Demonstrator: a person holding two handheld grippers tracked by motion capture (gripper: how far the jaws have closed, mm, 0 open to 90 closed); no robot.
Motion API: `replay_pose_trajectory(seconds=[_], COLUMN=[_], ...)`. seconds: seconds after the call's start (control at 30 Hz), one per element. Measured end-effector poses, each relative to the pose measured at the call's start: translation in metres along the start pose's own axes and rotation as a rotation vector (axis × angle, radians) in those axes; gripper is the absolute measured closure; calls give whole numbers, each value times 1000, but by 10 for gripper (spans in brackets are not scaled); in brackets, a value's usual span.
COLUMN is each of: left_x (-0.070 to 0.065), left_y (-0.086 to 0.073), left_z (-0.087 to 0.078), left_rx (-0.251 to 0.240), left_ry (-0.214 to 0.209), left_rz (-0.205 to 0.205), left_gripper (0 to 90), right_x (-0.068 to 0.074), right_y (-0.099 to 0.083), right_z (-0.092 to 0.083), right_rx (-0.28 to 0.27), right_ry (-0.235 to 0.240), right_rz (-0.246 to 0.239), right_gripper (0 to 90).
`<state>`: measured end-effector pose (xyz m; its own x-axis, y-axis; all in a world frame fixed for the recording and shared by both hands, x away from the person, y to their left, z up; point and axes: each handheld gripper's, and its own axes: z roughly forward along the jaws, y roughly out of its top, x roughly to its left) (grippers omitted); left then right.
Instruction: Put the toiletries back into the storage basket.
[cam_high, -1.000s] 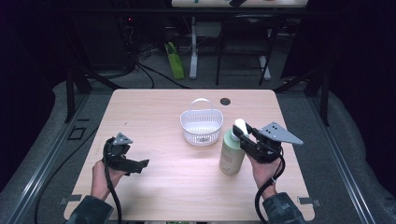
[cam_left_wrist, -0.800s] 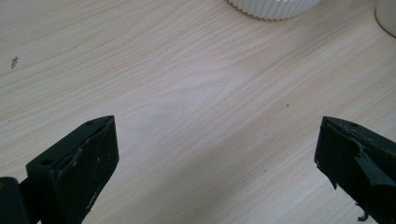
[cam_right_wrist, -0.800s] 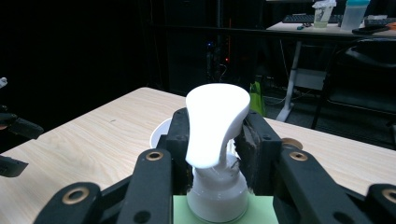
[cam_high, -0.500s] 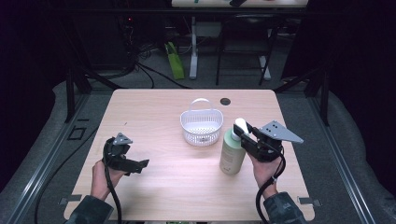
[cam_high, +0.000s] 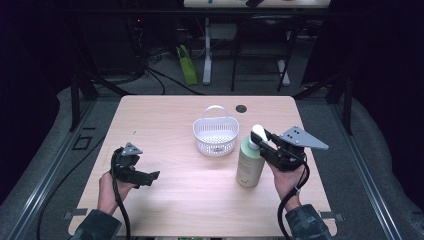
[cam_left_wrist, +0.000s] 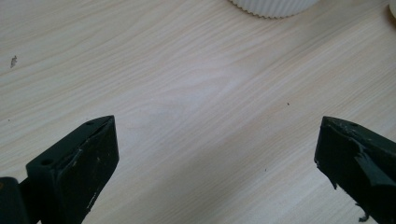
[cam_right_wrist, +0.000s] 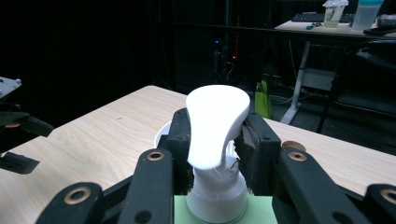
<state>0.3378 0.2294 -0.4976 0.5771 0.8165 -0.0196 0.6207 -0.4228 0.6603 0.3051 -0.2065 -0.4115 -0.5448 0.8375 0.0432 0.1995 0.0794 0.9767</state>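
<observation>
A pale green pump bottle (cam_high: 249, 167) with a white pump head (cam_right_wrist: 215, 123) stands upright on the table, right of centre. My right gripper (cam_high: 261, 142) is shut on the pump's neck, its jaws pressed against both sides just under the head (cam_high: 258, 132). A white ribbed basket (cam_high: 216, 134) with a raised handle sits behind and left of the bottle; its rim (cam_left_wrist: 271, 7) shows at the top of the left gripper view. My left gripper (cam_high: 147, 176) rests low over the table's front left, open wide with bare wood between its jaws (cam_left_wrist: 217, 154).
The wooden table (cam_high: 165, 120) has a round cable hole (cam_high: 241, 108) near its far edge. Dark floor, cables and another desk's legs lie beyond. A second table with cups stands far back in the right gripper view (cam_right_wrist: 336, 25).
</observation>
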Motion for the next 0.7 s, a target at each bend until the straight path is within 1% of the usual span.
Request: replay_pose_trajectory(seconds=[0.13, 0.5, 0.57, 0.63, 0.67, 0.7], left_x=[0, 0, 0, 1, 1, 2], left_y=[0, 0, 0, -1, -1, -1], left_z=[0, 0, 1, 2, 3, 2], left_rx=[0, -5, 0, 14, 9, 7], left_ry=[-2, -10, 5, 4, 12, 7], left_rz=[-1, 7, 6, 1, 1, 0], left_gripper=[0, 0, 0, 0, 0, 0], right_x=[-1, -2, -1, -1, -1, -1], right_y=[4, 12, 14, 17, 18, 19], right_z=[-1, 0, 0, 0, 0, -1], right_rx=[1, -4, -8, -8, -11, -17], right_ry=[11, 27, 29, 31, 33, 36], right_rz=[-13, -20, -24, -27, -30, -32], right_gripper=[680, 681, 680, 681, 680, 680])
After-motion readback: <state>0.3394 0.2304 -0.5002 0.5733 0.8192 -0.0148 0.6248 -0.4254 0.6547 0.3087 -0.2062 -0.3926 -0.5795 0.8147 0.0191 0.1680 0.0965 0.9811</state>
